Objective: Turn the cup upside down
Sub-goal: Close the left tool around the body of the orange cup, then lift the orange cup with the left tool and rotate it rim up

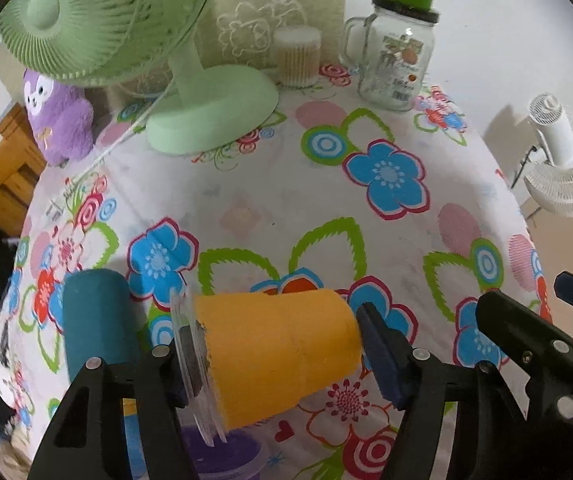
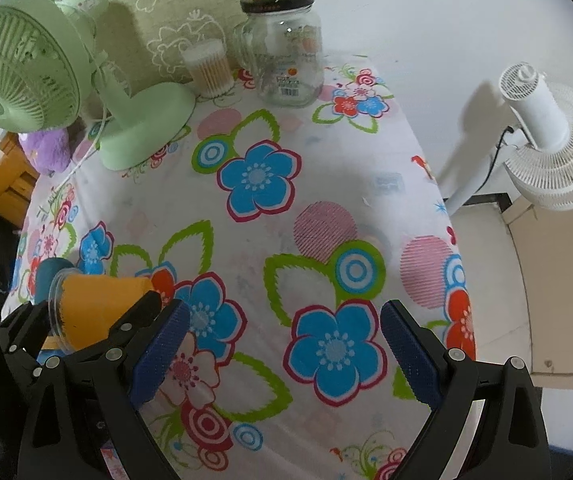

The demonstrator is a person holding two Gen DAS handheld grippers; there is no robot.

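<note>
An orange cup (image 1: 278, 356) with a clear plastic rim lies on its side between the fingers of my left gripper (image 1: 282, 360), rim to the left and base to the right, held above the flowered tablecloth (image 1: 270, 184). The left gripper is shut on it, one pad at the rim and one at the base. In the right wrist view the cup (image 2: 94, 312) and the left gripper (image 2: 86, 320) show at the lower left. My right gripper (image 2: 286, 356) is open and empty over the cloth, to the right of the cup.
A teal cylinder (image 1: 94, 320) stands just left of the cup. A purple lidded tub (image 1: 222, 456) sits below it. At the back stand a green desk fan (image 1: 206, 108), a cotton-swab jar (image 1: 297, 56) and a glass mug jar (image 1: 398, 52). A white floor fan (image 2: 546, 144) stands beyond the table's right edge.
</note>
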